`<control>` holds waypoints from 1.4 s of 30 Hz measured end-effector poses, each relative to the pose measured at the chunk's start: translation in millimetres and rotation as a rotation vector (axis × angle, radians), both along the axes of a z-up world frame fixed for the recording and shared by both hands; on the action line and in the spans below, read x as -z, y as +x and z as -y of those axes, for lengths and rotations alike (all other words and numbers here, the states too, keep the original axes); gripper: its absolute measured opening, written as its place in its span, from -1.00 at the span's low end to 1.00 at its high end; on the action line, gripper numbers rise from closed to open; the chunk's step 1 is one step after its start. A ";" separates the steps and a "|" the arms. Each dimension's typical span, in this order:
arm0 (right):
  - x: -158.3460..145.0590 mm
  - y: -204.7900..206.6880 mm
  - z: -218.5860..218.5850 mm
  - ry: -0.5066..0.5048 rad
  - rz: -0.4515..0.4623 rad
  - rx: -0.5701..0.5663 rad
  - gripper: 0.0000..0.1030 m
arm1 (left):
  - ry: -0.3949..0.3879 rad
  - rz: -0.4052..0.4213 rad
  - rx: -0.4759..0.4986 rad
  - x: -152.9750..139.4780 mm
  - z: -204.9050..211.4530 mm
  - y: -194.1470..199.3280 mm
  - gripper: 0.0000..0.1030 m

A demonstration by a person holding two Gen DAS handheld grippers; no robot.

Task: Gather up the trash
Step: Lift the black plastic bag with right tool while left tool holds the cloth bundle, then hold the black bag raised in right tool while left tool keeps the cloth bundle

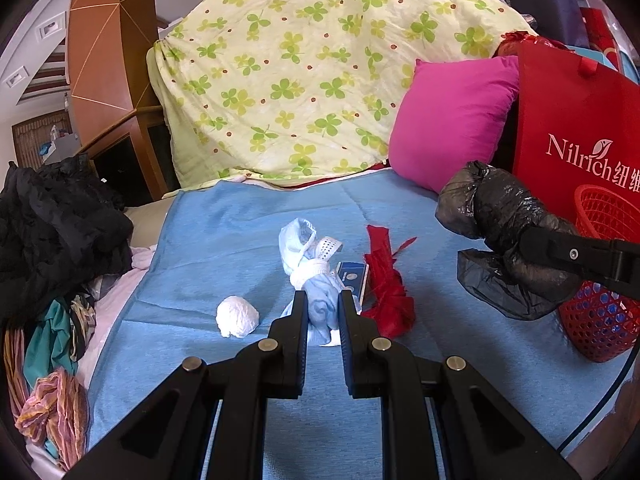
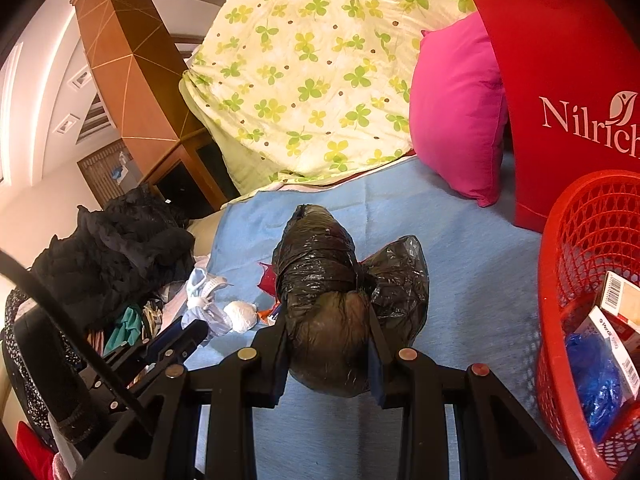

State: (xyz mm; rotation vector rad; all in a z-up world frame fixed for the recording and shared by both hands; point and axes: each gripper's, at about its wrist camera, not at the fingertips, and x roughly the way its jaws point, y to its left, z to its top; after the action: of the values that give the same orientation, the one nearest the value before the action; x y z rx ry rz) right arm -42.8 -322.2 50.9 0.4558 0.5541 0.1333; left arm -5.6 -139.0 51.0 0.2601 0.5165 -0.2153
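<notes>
Left tool [image 1: 322,300] clamped on pale blue cloth bundle [image 1: 316,280] on bed [image 1: 224,232]. White wad [image 1: 237,316] left of it; red scrap [image 1: 386,280] right.

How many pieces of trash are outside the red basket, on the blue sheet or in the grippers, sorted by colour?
Black: 1, black plastic bag bundle, in the right gripper
Light blue and white: 1, crumpled blue-white wrapper, in the left gripper
White: 1, white paper ball
Red: 1, red wrapper
Dark blue: 1, small blue box
Total: 5
</notes>
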 end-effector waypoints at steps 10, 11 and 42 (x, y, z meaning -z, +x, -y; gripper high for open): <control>-3.3 -8.5 5.5 -0.008 0.014 0.020 -0.35 | 0.002 -0.007 0.023 1.9 7.4 -1.3 -0.70; -3.5 -8.9 6.7 -0.008 0.015 0.021 -0.35 | 0.003 -0.007 0.026 1.9 9.0 -1.6 -0.70; -6.3 -20.9 19.2 -0.020 0.029 0.047 -0.35 | 0.018 -0.016 0.073 7.1 31.6 -4.2 -0.70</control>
State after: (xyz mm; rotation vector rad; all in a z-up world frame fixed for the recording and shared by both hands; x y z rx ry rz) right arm -63.7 -341.4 57.2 0.4466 0.5157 0.0894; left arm -9.7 -170.6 43.9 0.2952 0.5256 -0.2837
